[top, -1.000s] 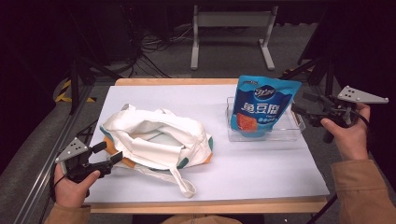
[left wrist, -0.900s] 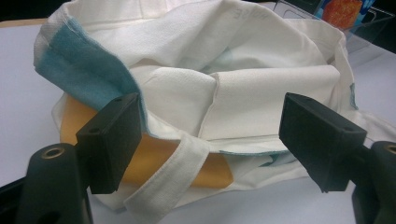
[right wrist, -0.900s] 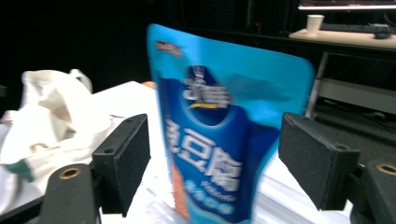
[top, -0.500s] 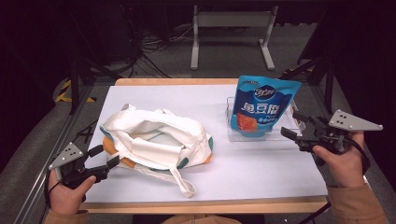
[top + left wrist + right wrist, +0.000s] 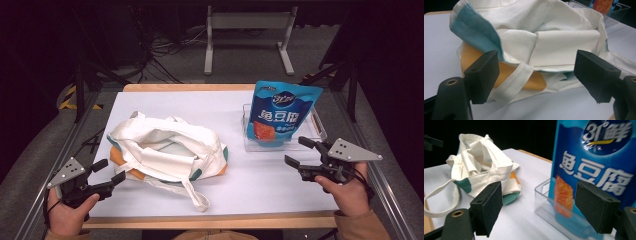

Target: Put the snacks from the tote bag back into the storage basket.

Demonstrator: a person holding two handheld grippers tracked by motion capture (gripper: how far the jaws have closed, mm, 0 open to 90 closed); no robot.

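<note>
Blue snack pouch (image 5: 280, 114) reading "31° 鲜 / 鱼豆腐", standing in clear tray (image 5: 313, 131).
Left hand-held gripper (image 5: 109, 171) and right hand-held gripper (image 5: 300, 151) both gaping wide, gripping nothing; tote bag (image 5: 167, 150) lying on desk (image 5: 210, 107).

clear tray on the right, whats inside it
A blue snack pouch stands upright in the clear tray, leaning toward its back. The pouch covers most of the tray floor, so anything under or behind it cannot be seen.

Lab or recording studio, not home. White-topped bench (image 5: 280, 190) with wood edge stands on grey carpeted floor (image 5: 35, 165); dark surroundings; tangle of cables (image 5: 165, 50) on floor behind; grey metal stand (image 5: 247, 35) at back; black tripod legs (image 5: 80, 90) beside bench.
</note>
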